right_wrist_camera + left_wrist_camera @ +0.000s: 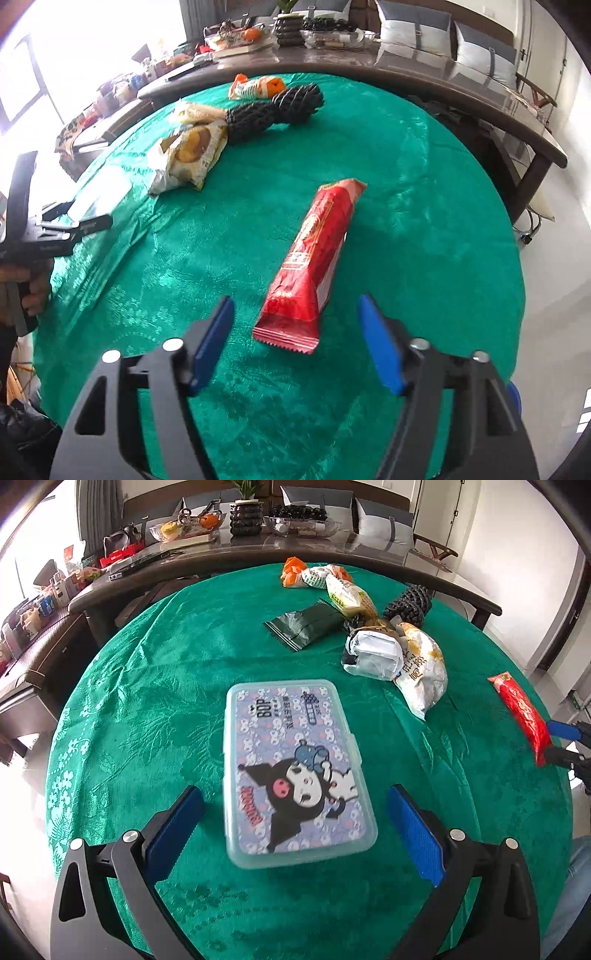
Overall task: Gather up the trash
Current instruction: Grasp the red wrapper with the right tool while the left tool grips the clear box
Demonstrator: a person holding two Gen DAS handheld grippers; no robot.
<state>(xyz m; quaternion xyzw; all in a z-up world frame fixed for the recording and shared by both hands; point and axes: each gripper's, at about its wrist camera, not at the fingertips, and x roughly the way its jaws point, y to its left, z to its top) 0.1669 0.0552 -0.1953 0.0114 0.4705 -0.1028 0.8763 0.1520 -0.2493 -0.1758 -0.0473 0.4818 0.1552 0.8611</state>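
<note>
A clear plastic box (295, 760) with a cartoon label lies on the green tablecloth (147, 709). My left gripper (295, 792) stands open around its near end, and its blue pads (415, 830) are clear of the box's sides. A red snack wrapper (314, 258) lies flat on the cloth, its near end between the open fingers of my right gripper (295, 301), untouched. The left wrist view shows the same red wrapper (521, 712) at the right edge with the right gripper (553, 740) at its end. Other wrappers lie further back: a yellow-white bag (421, 672) and a dark green packet (306, 626).
A black mesh bundle (273, 109), an orange-white wrapper (255, 86) and a crumpled white packet (373, 653) lie toward the far side. Behind the round table runs a dark counter (406, 70) with bowls and a plant pot. A person's hand (29, 284) holds the left gripper at the left edge.
</note>
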